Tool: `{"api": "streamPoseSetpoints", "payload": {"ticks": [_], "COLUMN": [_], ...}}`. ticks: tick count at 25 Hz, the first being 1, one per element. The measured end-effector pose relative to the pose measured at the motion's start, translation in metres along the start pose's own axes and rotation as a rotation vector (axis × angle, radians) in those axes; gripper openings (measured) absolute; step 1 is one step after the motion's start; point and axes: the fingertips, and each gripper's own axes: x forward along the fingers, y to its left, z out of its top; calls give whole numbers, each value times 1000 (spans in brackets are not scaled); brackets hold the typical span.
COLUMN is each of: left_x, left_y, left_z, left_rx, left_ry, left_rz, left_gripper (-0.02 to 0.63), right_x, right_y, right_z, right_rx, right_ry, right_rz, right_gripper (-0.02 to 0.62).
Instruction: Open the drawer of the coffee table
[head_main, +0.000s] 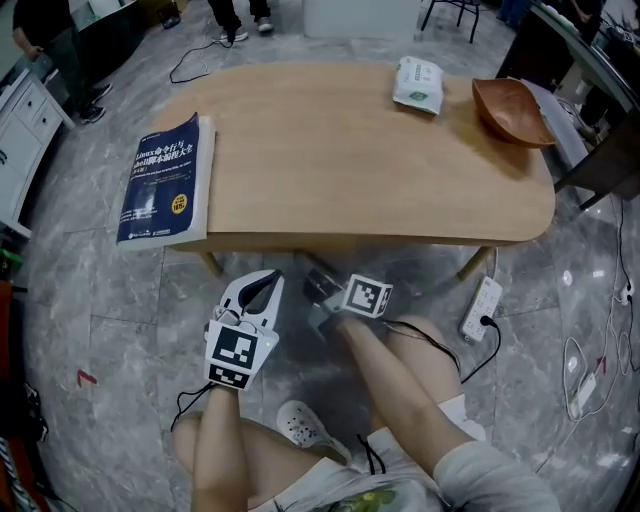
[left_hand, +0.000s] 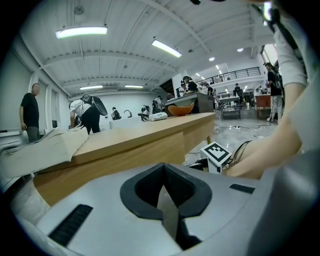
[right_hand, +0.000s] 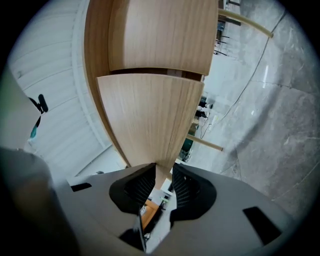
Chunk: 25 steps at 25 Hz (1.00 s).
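The wooden coffee table (head_main: 360, 160) stands in front of me, and its near edge hides the drawer in the head view. In the right gripper view the drawer's wooden front panel (right_hand: 150, 115) runs down between the jaws under the table's underside (right_hand: 160, 35). My right gripper (right_hand: 163, 175) is shut on that panel's edge; the head view shows the right gripper (head_main: 318, 288) reaching under the table edge. My left gripper (head_main: 270, 282) hovers just short of the table's near edge, left of the right one. The left gripper (left_hand: 163, 176) is shut with nothing between its pads.
On the tabletop lie a blue book (head_main: 165, 180) at the left, a tissue pack (head_main: 418, 84) and a wooden bowl (head_main: 510, 110) at the far right. A white power strip (head_main: 481, 308) with cables lies on the marble floor. My knees and a white shoe (head_main: 300, 425) are below.
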Motion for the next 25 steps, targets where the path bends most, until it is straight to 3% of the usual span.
{"api": "streamPoseSetpoints", "payload": {"ticks": [5, 25], "left_x": [-8, -16], "left_y": [3, 16], "left_z": [1, 0], "left_rx": [14, 26], "left_ry": [4, 13], "left_rz": [26, 102], "left_gripper": [8, 8], "right_x": [-5, -18], "right_y": [-6, -3], "right_z": [-11, -19], "right_rx": [-47, -18], "right_ry": [42, 74], "right_rz": [-44, -48], "right_gripper": [95, 89]}}
